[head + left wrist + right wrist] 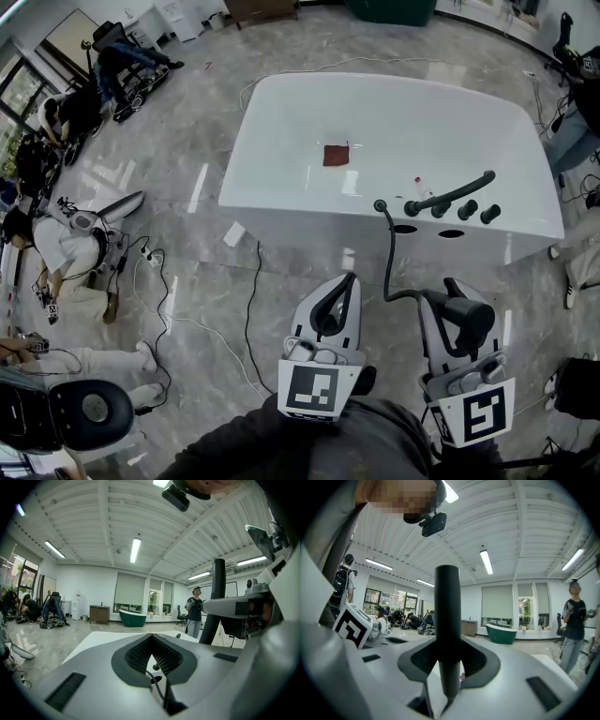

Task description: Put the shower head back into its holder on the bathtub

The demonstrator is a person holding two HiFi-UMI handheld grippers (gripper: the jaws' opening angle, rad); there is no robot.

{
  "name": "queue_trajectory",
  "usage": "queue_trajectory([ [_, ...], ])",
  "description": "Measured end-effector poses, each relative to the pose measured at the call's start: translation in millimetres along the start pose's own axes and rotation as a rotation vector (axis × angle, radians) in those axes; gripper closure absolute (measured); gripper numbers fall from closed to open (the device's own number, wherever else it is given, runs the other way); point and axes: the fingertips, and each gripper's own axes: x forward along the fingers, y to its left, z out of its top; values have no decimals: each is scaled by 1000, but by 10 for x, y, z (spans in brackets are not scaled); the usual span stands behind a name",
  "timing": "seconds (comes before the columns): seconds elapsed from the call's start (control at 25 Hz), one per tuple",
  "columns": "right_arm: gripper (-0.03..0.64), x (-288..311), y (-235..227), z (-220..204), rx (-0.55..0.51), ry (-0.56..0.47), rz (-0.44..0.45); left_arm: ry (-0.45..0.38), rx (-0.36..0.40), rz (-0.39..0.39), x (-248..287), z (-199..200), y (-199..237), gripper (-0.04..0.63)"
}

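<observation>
The white bathtub (281,141) stands ahead of me, with a black faucet (452,196) and knobs (477,212) on its near right rim. Two dark holder holes (451,233) sit just below them. A black hose (388,267) runs down from the rim to the black shower head (472,319). My right gripper (457,298) is shut on the shower head, short of the tub, and the handle (448,620) stands upright between its jaws (449,648). My left gripper (348,281) (152,641) is shut with nothing in it, level with the right one.
A red-brown cloth (336,155) lies inside the tub. Cables (192,323) trail over the grey floor at the left, where people (66,248) crouch. A black stool (84,408) is at the lower left. A person (194,611) stands beyond the tub, near a green tub (132,618).
</observation>
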Motion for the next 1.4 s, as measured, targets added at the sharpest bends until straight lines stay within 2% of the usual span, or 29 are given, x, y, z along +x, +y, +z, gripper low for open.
queue_trajectory([
  [0.2,483,253,-161,108,-19,11,-28,-9,-13,-35,303,105,109,592],
  [0.52,483,734,-161,270,-36,19,-61,-24,-29,-84,613,256,467,591],
  [0.76,483,811,-215,344,-28,22,-120,-5,-48,-120,751,239,593,592],
  [1.08,483,870,-373,427,-29,-3,-150,18,-30,-133,889,227,625,591],
  [1.4,483,1018,-551,470,-13,-37,-127,20,-8,-112,1094,295,634,591],
])
